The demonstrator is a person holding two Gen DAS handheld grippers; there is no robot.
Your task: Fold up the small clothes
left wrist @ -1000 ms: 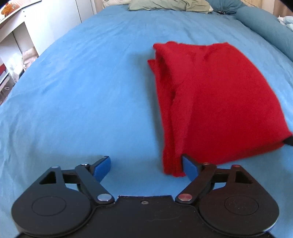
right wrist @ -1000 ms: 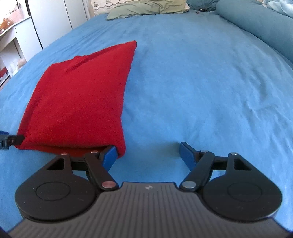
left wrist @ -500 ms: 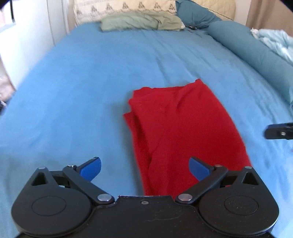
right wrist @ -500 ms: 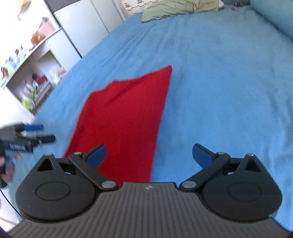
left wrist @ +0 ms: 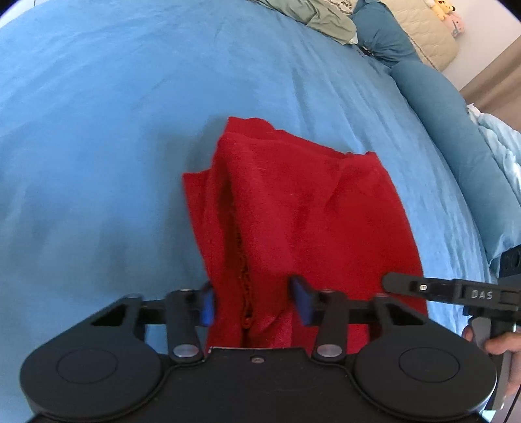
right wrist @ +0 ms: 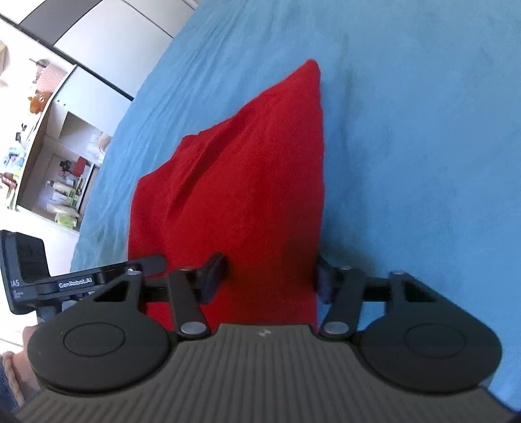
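Observation:
A folded red garment (left wrist: 299, 211) lies on the blue bed sheet (left wrist: 97, 130); it also shows in the right wrist view (right wrist: 247, 182). My left gripper (left wrist: 254, 304) is open, its blue fingers on either side of the garment's near left edge, where layered folds show. My right gripper (right wrist: 270, 279) is open and straddles the garment's near right edge. Each gripper shows in the other's view: the right one (left wrist: 456, 293) at the right, the left one (right wrist: 81, 279) at the left. Neither is shut on the cloth.
Green and blue pillows (left wrist: 329, 19) and a long blue bolster (left wrist: 456, 130) lie at the head and right side of the bed. White cupboards and shelves (right wrist: 58, 156) stand beyond the bed's left edge.
Both grippers have come down and forward onto the garment's near edge, and their fingers now straddle it. The jaws have narrowed but stay open. The garment lies where it was.

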